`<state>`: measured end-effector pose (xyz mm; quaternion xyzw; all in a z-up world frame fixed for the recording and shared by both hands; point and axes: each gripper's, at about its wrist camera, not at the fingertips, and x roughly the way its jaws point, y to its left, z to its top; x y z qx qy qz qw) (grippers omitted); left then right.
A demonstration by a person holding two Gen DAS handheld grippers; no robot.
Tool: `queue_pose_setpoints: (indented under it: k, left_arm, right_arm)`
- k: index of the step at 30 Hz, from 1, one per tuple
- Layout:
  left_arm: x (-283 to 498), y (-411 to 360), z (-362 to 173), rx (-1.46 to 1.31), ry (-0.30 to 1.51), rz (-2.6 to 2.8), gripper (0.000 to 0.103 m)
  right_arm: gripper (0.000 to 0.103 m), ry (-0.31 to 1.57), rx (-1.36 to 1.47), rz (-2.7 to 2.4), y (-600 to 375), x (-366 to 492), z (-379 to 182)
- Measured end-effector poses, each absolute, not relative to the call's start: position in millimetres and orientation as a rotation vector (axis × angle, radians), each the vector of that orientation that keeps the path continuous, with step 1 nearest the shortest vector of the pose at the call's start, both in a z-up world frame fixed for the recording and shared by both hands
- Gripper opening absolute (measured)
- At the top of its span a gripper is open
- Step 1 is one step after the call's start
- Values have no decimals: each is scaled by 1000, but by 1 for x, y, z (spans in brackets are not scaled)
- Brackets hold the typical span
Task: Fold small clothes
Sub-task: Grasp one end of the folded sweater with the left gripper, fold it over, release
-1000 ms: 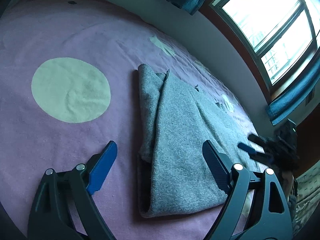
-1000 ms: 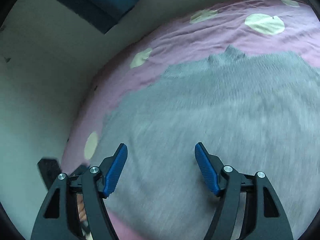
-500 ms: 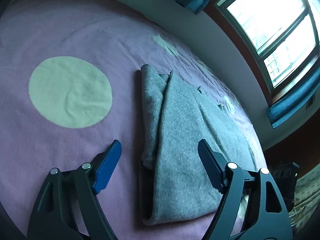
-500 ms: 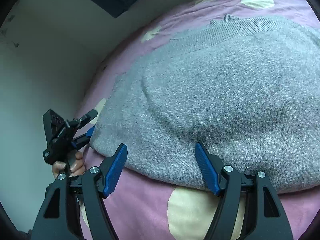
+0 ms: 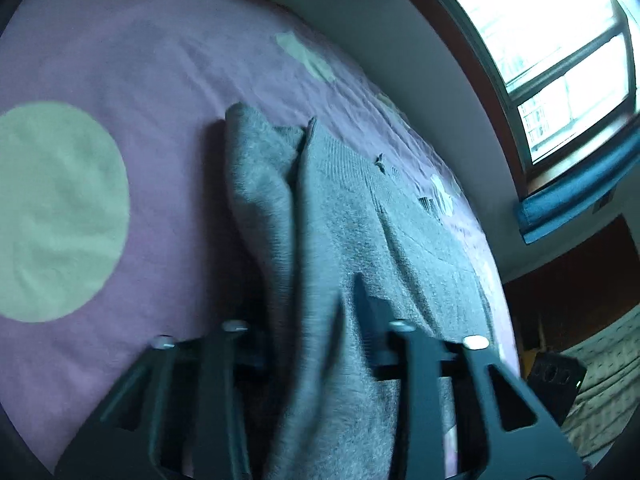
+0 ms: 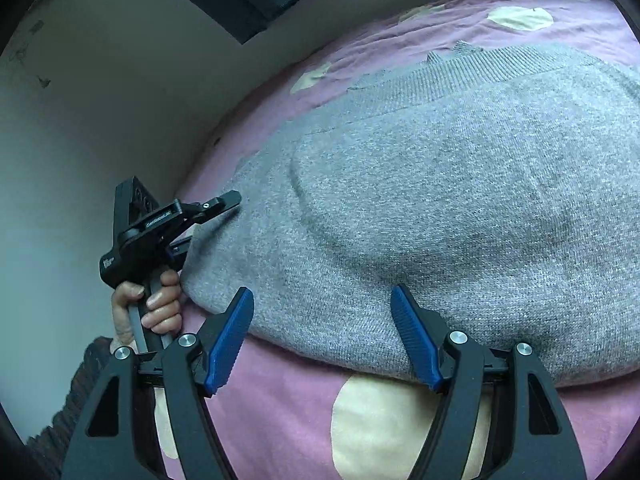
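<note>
A grey knit sweater (image 5: 340,216) lies folded lengthwise on a pink bedspread (image 5: 160,60) with pale dots. My left gripper (image 5: 308,320) has its fingers around the sweater's near end, the cloth bunched between them; the view is blurred. In the right wrist view the sweater (image 6: 460,200) fills the middle, and the left gripper (image 6: 208,224) shows at its left corner, held by a hand. My right gripper (image 6: 322,340) is open, its blue pads spread at the sweater's near edge, holding nothing.
A wall runs along the far side of the bed (image 6: 120,100). A window (image 5: 540,40) with blue curtains is at the upper right. A dark box (image 5: 556,376) and patterned fabric sit past the bed's right edge.
My left gripper moved forward onto the sweater's near end and its fingers closed in on the cloth. The right gripper stayed open at the sweater's edge.
</note>
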<state>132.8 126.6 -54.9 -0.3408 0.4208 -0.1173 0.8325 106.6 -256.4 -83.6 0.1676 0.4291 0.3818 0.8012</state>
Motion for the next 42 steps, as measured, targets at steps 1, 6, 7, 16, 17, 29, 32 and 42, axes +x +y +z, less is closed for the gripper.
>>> queue_pose_setpoints:
  k: [1,6,7,16,17,29,32,42]
  left_arm:
    - [134,128,-57,-755,900,-256,16]
    - [136,114,-36,-757,873,-283,13]
    - [137,106,-26,-744,863,-291,12]
    - [166,8,42,-644,819,-422,12]
    - [171,-8,44,-616,825,-429,12]
    - [205,-149,7,-410,962,-467,13]
    - [206,-171,0,-360,984,-464,15]
    - [195,-215,3,-314,983,-531,41]
  right_arm:
    - [71,919,354,818,-256,105,-83]
    - [71,933,383,824,-260,105,-81]
    - [71,946,402,829,-263,106,-80]
    - [70,959,448,858,-301,95,-71]
    - [70,954,448,856,-309,93,-70]
    - [70,893,503,792,-402,66,-65]
    - [70,891,528,774,-418,63,-69]
    - [71,893,591,726,-448,62,-69]
